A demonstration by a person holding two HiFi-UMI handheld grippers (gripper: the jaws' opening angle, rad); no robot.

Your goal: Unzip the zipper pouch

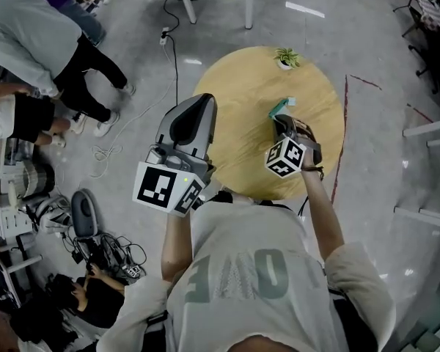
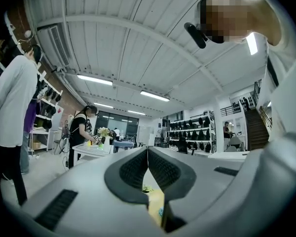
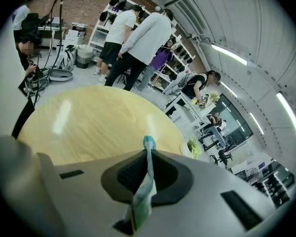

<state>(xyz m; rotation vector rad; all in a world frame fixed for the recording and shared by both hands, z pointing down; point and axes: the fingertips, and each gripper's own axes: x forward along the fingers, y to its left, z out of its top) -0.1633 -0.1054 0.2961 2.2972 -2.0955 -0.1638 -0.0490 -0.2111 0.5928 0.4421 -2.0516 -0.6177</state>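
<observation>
The zipper pouch point(image 1: 281, 107) is a thin teal and green piece held over the round wooden table point(image 1: 242, 94). My right gripper point(image 1: 284, 121) is shut on it. In the right gripper view the pouch point(image 3: 147, 179) runs edge-on between the pads, with its teal end poking out past the right gripper point(image 3: 149, 154) above the table point(image 3: 89, 122). My left gripper point(image 1: 200, 100) is raised at the table's left edge, apart from the pouch. In its own view the left gripper point(image 2: 148, 150) is shut with nothing between the pads. I cannot make out the zipper.
A small potted plant point(image 1: 286, 59) stands at the table's far side, also seen as a plant point(image 3: 193, 146) in the right gripper view. People point(image 1: 29, 42) stand on the floor to the left, near cables point(image 1: 106, 251) and gear. A white table leg point(image 1: 248, 2) is beyond.
</observation>
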